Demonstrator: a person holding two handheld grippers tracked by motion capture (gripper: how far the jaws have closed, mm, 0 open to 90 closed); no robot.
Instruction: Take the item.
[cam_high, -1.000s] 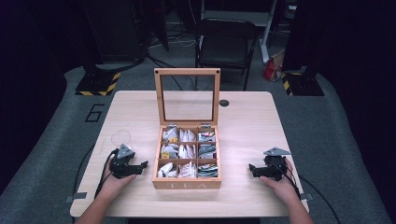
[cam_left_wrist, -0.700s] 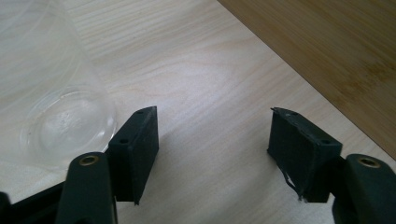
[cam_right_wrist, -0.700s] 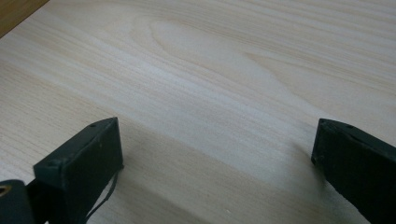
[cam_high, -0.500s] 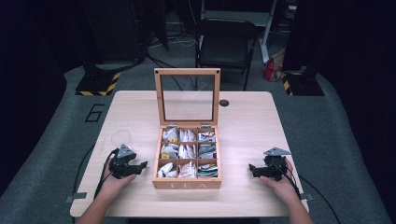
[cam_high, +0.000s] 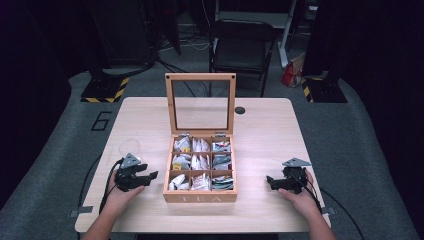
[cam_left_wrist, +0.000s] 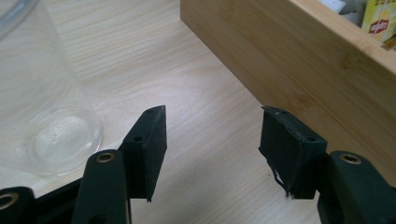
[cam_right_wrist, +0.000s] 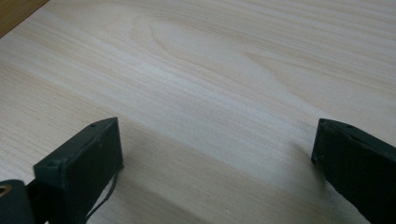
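both hands rest on the table, one either side of the wooden tea box, lid standing upright at the box's 12 o'clock edge. left claw sits just beside the box's 9 o'clock wall, jaws apart and empty, pointing toward 3 o'clock. right claw lies well apart from the box toward 3 o'clock, jaws also spread wide, nothing between them, pointing back at 9 o'clock. clear plastic cup stands at about 11 o'clock from the left claw, near it; in the left gripper view its base is close to the left-hand jaw.

judgement: step in hand looks like the reach for a tea bag; the box has nine compartments, all holding packets. to do it well: lift the left claw clear of the box wall before moving in, come down from above into one cell, pinch a single packet by its upper edge, keep the elbow away from the cup, which is light and would tip easily.

hard to make out: packet brands and count per cell are too small in the high view; the left gripper view cuts off the box interior, showing one yellow packet corner. the cup rim is faint against the table. the right gripper view gives bare table grain, with a sliver of box at its upper left corner.
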